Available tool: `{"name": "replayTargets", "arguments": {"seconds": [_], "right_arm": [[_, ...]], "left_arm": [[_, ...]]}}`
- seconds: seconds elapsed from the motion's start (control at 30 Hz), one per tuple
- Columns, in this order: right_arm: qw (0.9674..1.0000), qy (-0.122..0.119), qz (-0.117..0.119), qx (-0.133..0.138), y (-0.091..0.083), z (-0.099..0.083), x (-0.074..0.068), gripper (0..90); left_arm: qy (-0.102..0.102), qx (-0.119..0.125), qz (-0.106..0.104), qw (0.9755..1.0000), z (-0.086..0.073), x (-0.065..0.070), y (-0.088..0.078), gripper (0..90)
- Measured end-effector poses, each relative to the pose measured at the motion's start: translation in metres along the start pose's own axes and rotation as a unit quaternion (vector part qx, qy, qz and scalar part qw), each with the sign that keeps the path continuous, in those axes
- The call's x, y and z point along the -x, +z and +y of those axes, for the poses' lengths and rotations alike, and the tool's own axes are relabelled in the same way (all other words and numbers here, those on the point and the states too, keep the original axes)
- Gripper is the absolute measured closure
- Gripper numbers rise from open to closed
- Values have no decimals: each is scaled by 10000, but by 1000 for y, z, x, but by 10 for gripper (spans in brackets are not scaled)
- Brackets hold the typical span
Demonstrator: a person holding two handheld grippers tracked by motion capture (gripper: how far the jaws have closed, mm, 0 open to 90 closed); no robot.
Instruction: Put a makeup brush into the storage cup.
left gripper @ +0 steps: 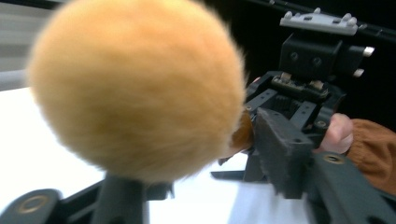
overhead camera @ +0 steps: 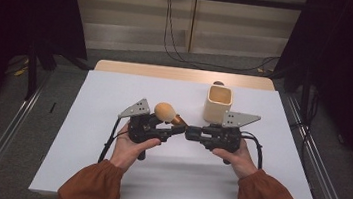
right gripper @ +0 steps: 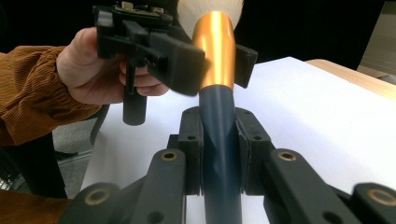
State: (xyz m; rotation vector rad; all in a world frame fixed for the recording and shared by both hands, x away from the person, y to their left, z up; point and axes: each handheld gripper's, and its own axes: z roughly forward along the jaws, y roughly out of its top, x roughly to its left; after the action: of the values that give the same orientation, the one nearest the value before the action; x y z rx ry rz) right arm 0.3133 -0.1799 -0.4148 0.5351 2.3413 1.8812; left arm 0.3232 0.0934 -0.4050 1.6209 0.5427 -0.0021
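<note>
On the white table top (overhead camera: 106, 167), in the high view, the left gripper (overhead camera: 170, 127) sits at centre-left, held in the person's left hand (overhead camera: 129, 147), its grey three-cornered plate (overhead camera: 135, 109) tilted up. A makeup brush (overhead camera: 169, 113) lies between the two tools: its round tan bristle head (overhead camera: 163, 110) rises just behind the left gripper, the gold ferrule (overhead camera: 178, 120) slanting down to the right. Just right of centre stands a cream square cup (overhead camera: 218, 103), upright and open-topped, close behind the right gripper (overhead camera: 188, 132) and clear of the brush. Cables (overhead camera: 172, 33) trail over the floor beyond the table.

In the right gripper view, the left gripper's jaws sit either side of the gold ferrule (right gripper: 215, 49); they look pressed to it, though contact on the far side is hard to make out. In the left gripper view the fluffy bristle head (left gripper: 135, 86) blocks most of the scene, with the right gripper (left gripper: 275, 154) beyond it.

The right gripper, in the right hand (overhead camera: 236, 156), has its jaws closed tight on the brush's dark blue handle (right gripper: 219, 149), pinching it from both sides, the brush pointing straight away from the camera
</note>
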Motion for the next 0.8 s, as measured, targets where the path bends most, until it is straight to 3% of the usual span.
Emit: {"name": "replayTargets", "arguments": {"seconds": [0.57,0.8], "right_arm": [[9999,32,48,-137,3,-3,2,746],[9998,73,78,-167,5,-4,1,737]], "left_arm": [[-284,-11,-311,9991,5,-2,0,639],[-215,-59,-310,9993,6,-1,0,649]]}}
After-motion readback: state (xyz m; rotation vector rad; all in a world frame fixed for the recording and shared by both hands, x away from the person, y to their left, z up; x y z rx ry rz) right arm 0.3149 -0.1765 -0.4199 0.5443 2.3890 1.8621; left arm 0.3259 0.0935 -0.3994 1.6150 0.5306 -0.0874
